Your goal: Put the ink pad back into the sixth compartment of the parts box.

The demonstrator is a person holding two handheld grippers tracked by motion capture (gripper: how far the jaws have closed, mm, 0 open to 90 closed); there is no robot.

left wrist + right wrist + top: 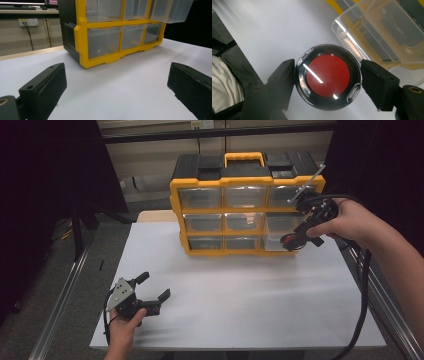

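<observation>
Right gripper (pixel 327 77) grasps a round red-faced case (pixel 328 77), held above the counter (pixel 240 295) beside an open clear drawer (pixel 382 32) of the yellow organizer (pixel 247 210). Left gripper (pixel 152 287) rests released on the counter. Judged step: stowing; next calls for alignment over the drawer.

Round black case with red centre (pixel 327 76), clear lid, centre of right gripper view; clamped between jaws beside pulled-out clear drawer (pixel 384 32), upper right.
</observation>
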